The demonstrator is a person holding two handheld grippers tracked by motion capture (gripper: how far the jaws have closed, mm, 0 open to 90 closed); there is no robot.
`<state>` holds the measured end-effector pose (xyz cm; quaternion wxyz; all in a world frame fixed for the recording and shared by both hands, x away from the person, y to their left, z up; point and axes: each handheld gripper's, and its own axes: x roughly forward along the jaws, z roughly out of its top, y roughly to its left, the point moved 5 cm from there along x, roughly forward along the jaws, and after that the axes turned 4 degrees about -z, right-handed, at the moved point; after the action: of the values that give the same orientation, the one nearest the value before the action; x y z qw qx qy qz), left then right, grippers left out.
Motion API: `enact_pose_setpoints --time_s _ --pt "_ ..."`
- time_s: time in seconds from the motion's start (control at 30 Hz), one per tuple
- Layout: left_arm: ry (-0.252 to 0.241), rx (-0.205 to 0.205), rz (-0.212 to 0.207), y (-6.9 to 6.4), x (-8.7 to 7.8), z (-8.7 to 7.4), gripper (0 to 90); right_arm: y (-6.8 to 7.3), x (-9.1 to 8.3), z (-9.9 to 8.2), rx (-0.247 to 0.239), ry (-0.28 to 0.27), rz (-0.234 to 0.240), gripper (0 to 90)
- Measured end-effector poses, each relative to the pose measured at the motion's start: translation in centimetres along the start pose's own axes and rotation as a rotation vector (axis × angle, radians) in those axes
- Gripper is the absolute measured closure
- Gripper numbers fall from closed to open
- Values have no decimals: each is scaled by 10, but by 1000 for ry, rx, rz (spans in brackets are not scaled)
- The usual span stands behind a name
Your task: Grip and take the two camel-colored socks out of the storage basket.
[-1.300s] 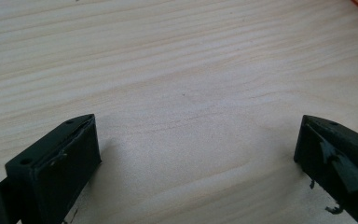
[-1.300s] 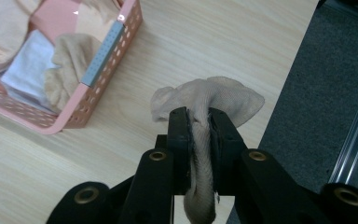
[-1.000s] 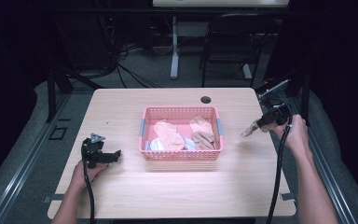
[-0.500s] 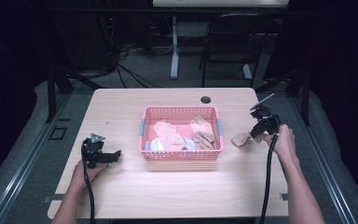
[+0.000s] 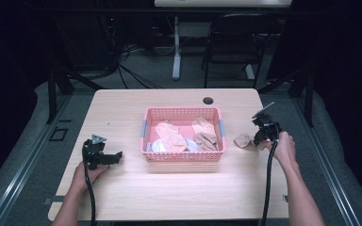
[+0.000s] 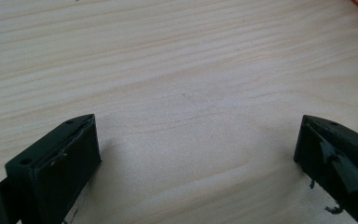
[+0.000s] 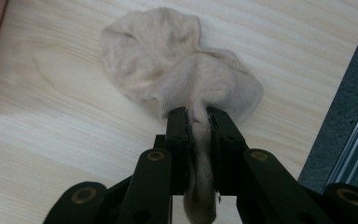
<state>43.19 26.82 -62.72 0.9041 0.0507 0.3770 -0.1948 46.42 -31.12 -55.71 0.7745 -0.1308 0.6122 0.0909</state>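
The right tongs [image 7: 198, 116], clamped on a crumpled beige knit sock [image 7: 168, 60], have lowered it onto the pale wooden table [image 5: 179, 188] beside the pink plastic basket [image 5: 183, 155]; release seems next; left tongs [image 6: 196, 144] gape empty.

One pink plastic basket [image 5: 184, 153] on one wooden desk [image 5: 179, 197], several socks heaped inside it, too tangled to count exactly, one beige sock [image 7: 177, 79] lying outside it, two hand-held tongs, left tongs [image 5: 104, 157] and right tongs [image 5: 260, 136], one black chair [image 5: 235, 42] behind

High view overhead, gripper views close; table [image 5: 179, 197] shared
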Motion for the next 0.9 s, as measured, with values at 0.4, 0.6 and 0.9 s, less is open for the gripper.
enact_pose_setpoints --time_s 0.4,0.6,0.9 --pt "0 0 0 0 0 0 0 -7 -6 -2 27 -18 24 464" --pt "0 0 0 0 0 0 0 -10 -21 -1 40 -65 31 294" --pt "0 0 0 0 0 0 0 -5 -56 9 17 -136 42 83"
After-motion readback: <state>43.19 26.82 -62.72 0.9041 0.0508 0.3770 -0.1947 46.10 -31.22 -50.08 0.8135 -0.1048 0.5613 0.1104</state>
